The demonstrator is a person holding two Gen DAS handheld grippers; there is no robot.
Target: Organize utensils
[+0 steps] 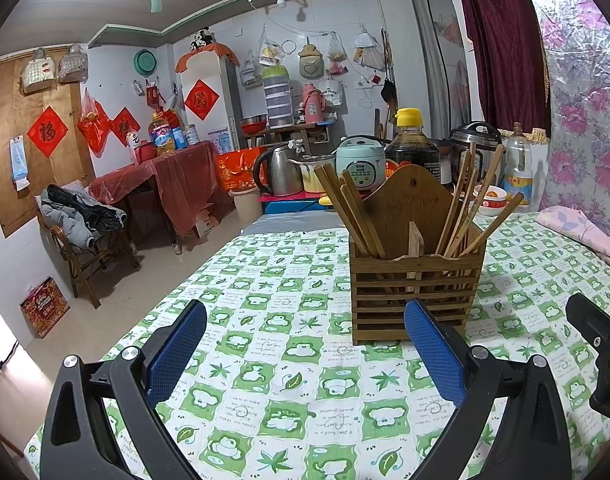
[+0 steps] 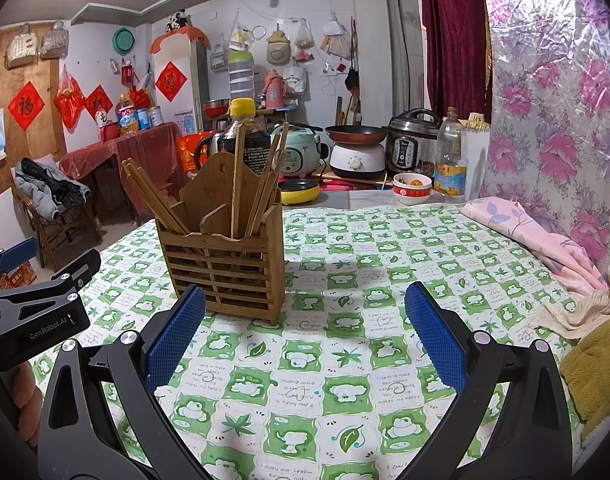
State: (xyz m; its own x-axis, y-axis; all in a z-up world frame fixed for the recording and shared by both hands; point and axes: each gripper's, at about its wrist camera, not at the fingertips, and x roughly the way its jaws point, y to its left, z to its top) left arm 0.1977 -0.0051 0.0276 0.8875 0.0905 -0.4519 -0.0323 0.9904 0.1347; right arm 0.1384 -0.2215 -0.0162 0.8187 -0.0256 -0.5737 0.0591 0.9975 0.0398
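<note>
A slatted wooden utensil holder (image 1: 417, 280) stands upright on the table, on a green-and-white checked tablecloth (image 1: 289, 360) printed with leaves and small animals. It sits toward the middle of the cloth, nearer the far edge than the near one. A thin upright divider splits it into two compartments, and a tall shaped back panel with a small hole rises behind them. In the left compartment a bundle of wooden chopsticks (image 1: 351, 210) leans outward to the left. In the right compartment more chopsticks (image 1: 471, 208) fan upward and to the right.

The left gripper (image 1: 305, 348) is spread wide and holds nothing; its blue-padded fingers (image 1: 177, 352) hang over the cloth just in front of the holder, whose near face lies between and behind the right-hand pad. The right gripper (image 2: 305, 336) is likewise spread wide and empty, with the holder (image 2: 225, 268) just beyond its left pad.

Along the far edge of the table stand a dark sauce bottle with a yellow cap (image 1: 411, 140), a pale green rice cooker (image 1: 361, 162), a steel kettle (image 1: 279, 172), a pressure cooker (image 2: 411, 144), a clear oil bottle (image 2: 451, 156) and a red-and-white bowl (image 2: 412, 188). A pink patterned blanket (image 2: 525, 232) lies along the right edge.
</note>
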